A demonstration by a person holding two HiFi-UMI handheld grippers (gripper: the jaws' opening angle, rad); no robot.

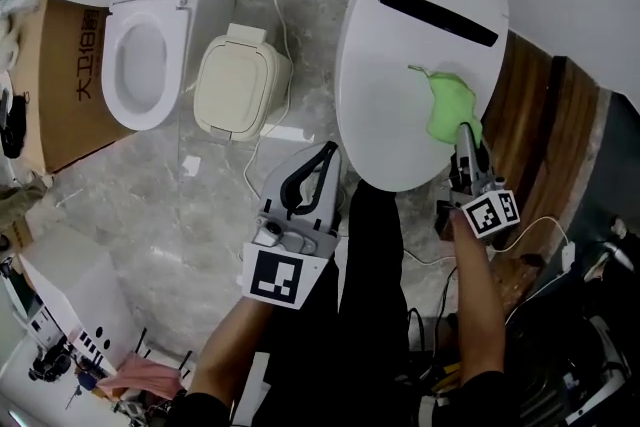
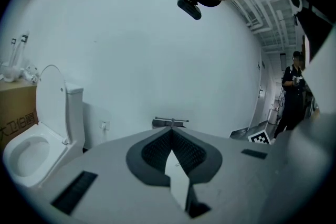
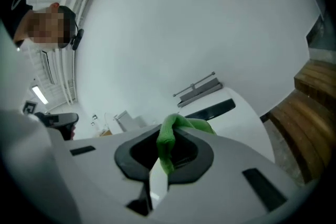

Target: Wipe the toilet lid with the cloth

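The closed white toilet lid (image 1: 395, 65) fills the middle right of the head view. A bright green cloth (image 1: 450, 105) lies crumpled on its right side. My right gripper (image 1: 466, 133) presses down on the cloth's near end and is shut on it. In the right gripper view the cloth (image 3: 169, 139) bunches up between the jaws of that gripper (image 3: 170, 132), with the lid (image 3: 252, 128) beyond. My left gripper (image 1: 325, 155) hovers off the lid's front left edge above the floor. Its jaws meet at the tip, as the left gripper (image 2: 171, 134) shows in its own view, and hold nothing.
A second toilet (image 1: 140, 55) with its seat up stands at the upper left beside a cardboard box (image 1: 60, 85). A cream lidded bin (image 1: 240, 80) sits between the two toilets. Wooden boards (image 1: 545, 135) lie right of the lid. Cables run over the marble floor (image 1: 200, 215).
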